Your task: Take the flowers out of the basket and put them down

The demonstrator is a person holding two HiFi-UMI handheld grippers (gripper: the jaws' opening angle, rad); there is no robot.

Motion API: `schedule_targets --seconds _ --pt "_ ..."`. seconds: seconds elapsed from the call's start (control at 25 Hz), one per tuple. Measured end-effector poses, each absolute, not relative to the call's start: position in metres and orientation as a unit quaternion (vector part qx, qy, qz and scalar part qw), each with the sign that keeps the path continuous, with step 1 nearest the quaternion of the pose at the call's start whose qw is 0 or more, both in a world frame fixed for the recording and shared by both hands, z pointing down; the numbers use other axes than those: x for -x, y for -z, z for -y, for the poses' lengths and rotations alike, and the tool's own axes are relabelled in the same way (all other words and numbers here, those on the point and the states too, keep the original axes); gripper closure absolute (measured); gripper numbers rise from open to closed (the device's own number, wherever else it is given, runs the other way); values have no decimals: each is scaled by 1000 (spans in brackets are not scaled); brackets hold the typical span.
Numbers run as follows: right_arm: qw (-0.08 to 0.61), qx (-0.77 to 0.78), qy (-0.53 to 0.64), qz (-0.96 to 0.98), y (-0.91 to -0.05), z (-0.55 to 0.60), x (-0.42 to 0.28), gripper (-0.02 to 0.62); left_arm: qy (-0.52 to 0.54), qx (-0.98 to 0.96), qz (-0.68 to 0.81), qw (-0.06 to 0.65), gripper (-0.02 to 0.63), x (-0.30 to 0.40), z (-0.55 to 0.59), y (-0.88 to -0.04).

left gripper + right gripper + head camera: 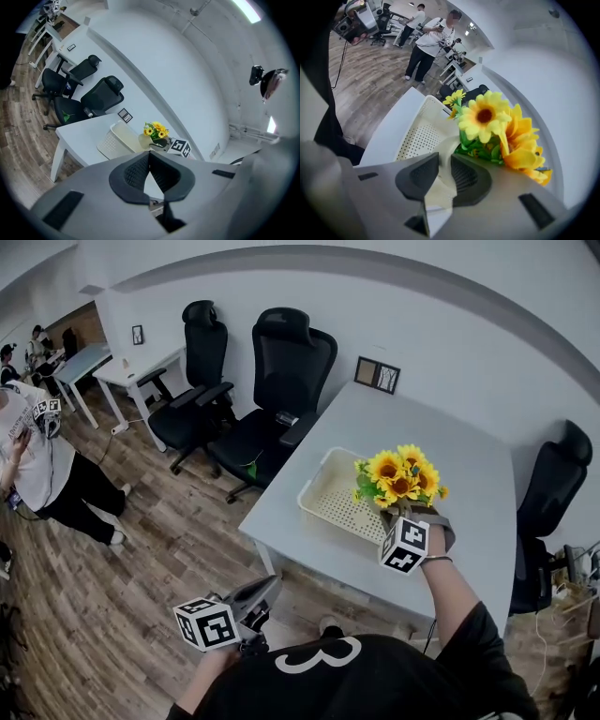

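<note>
**Sunflowers in the right tongs above a cream basket**

A bunch of yellow artificial sunflowers with green leaves [401, 474] sits in a small cream pot, gripped by the right gripper [403, 512] near the centre-right of the head view. There the blooms overlap the right end of a cream perforated plastic basket [314, 488] that rests on a pale grey rectangular table [450, 437].

In the right gripper view the right gripper [444, 159] has its 2 dark ribbed jaws partly apart, and the cream pot fills the gap and presses against both pads. The sunflowers [487, 117] fan out to the upper right of that frame. The basket [423, 136] lies at centre left, and its dotted floor shows bare.

The left gripper [272, 585] hangs at the lower left of the head view, off the near edge of the table and well apart from the basket. In its own view the left gripper [149, 154] has its jaw tips touching with nothing between them. Beyond them, at mid-frame, are the basket [115, 140] and the sunflowers [156, 130].

2 black high-backed office chairs [281, 362] stand at the table's left side, a small dark picture frame [377, 375] stands at its far end, and a person in a white shirt [37, 465] stands on the wood-plank floor [112, 606] at the far left.
</note>
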State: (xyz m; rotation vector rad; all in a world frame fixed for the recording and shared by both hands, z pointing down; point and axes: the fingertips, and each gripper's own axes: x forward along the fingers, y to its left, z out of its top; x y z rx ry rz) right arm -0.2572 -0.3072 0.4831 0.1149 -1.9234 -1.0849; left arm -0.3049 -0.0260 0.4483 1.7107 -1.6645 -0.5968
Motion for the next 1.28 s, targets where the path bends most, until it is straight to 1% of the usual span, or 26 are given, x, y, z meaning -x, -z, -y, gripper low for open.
schedule_targets --seconds 0.24,0.6,0.88,1.28 --pt "449 -114 429 775 -456 321 209 508 213 -687 608 336 594 283 35 -447" --pt "478 -207 395 756 -433 354 105 508 188 -737 546 351 594 237 73 -448" --pt "508 -251 362 740 -438 381 32 508 164 -770 508 350 594 209 118 -440" --pt "547 -258 319 730 -473 423 -26 506 130 -796 465 366 594 172 193 -433"
